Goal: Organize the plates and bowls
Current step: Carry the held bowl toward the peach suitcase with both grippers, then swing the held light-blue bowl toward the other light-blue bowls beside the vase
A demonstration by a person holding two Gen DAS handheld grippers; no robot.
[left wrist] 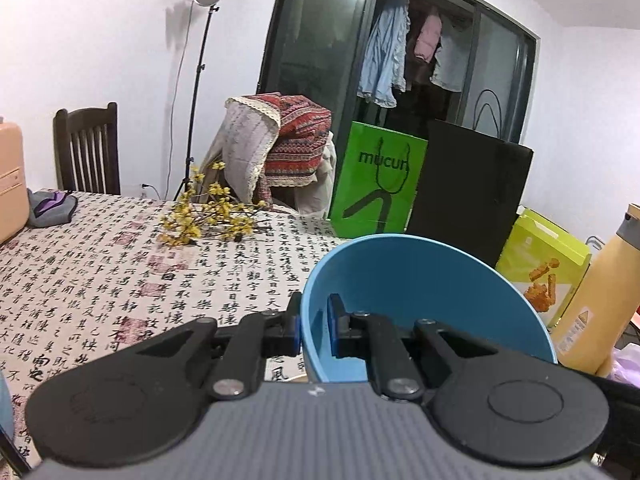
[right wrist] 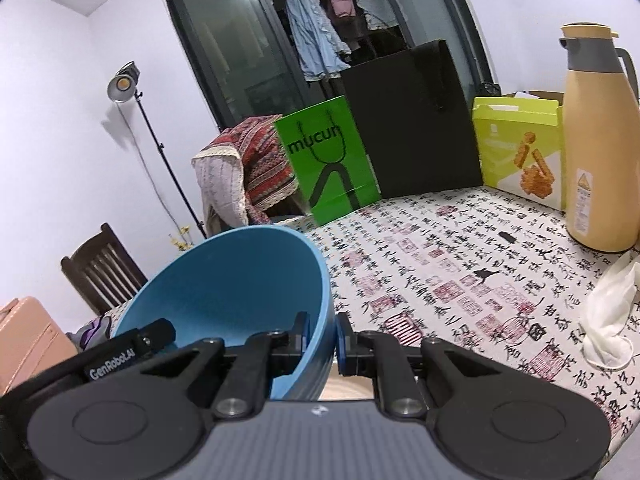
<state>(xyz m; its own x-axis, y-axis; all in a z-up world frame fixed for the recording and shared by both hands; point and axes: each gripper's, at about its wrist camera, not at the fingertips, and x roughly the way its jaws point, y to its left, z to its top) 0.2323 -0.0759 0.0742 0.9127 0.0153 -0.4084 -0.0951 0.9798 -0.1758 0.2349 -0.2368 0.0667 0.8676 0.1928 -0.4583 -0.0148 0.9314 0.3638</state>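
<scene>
Both grippers clamp the blue bowl (left wrist: 420, 280) by opposite rim walls, left gripper (left wrist: 314, 326) and right gripper (right wrist: 322, 338) each pinching one side, bowl lifted above the bench (right wrist: 460, 248); best keep both hands level and travelling together, so nothing twists

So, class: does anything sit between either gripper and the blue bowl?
No. The left gripper and right gripper are each shut on the blue bowl, on opposite sides of its rim; nothing intervenes.
</scene>
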